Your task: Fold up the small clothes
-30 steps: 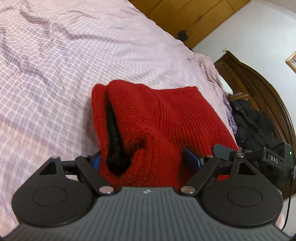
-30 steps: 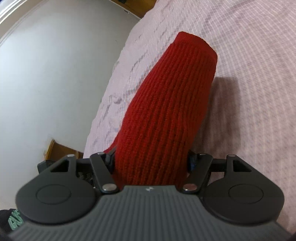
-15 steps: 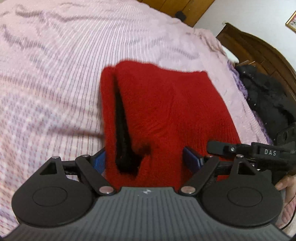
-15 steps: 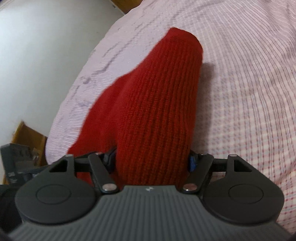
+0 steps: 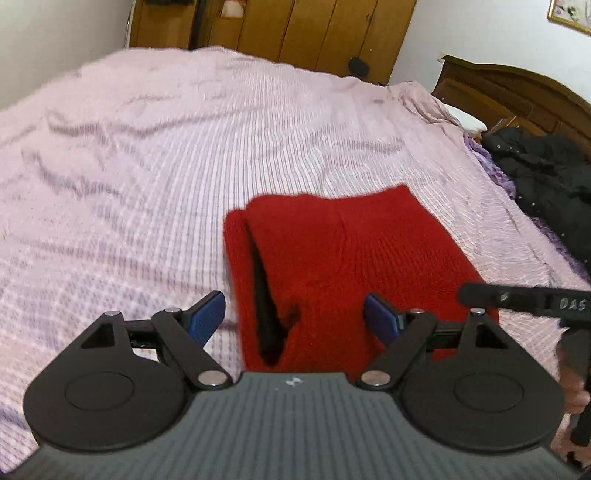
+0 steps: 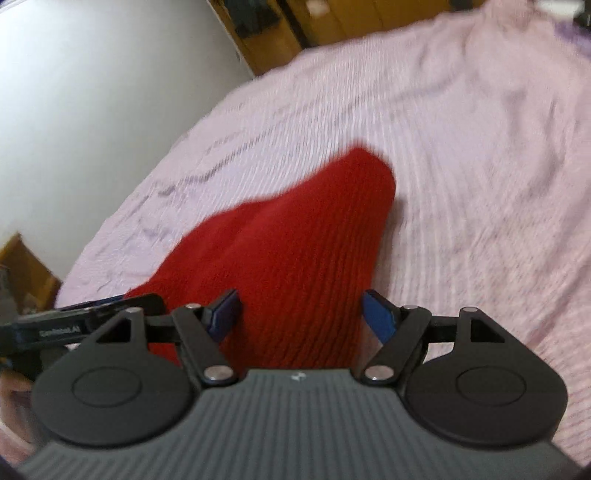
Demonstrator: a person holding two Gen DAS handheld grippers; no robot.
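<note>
Left wrist view, garment: red knit garment (image 5: 351,266) lies folded on the pink bedspread (image 5: 147,166), toward the bed's right edge; a second layer shows along its left side, with a dark slit between layers.
Left wrist view, left tongs (image 5: 295,314): spread wide, blue pads clear of the knit on both sides, holding nothing. Judged a release posture, since the fold rests flat by its own weight.
Left wrist view, other tool: right tongs' finger (image 5: 517,297) reaches in from the right, over the garment's near right corner.
Left wrist view, surroundings: dark clothing pile (image 5: 546,177) at the bed's right edge by the wooden headboard (image 5: 498,88); wardrobe (image 5: 295,29) beyond the far edge.
Right wrist view, garment (image 6: 295,266): same red knit, tapering away across the bedspread (image 6: 480,147); picture is motion-blurred.
Right wrist view, right tongs (image 6: 299,314): wide apart, straddling the near end of the knit, gripping nothing.
Judgement: this fold appears laid; next likely a further fold or smoothing.
</note>
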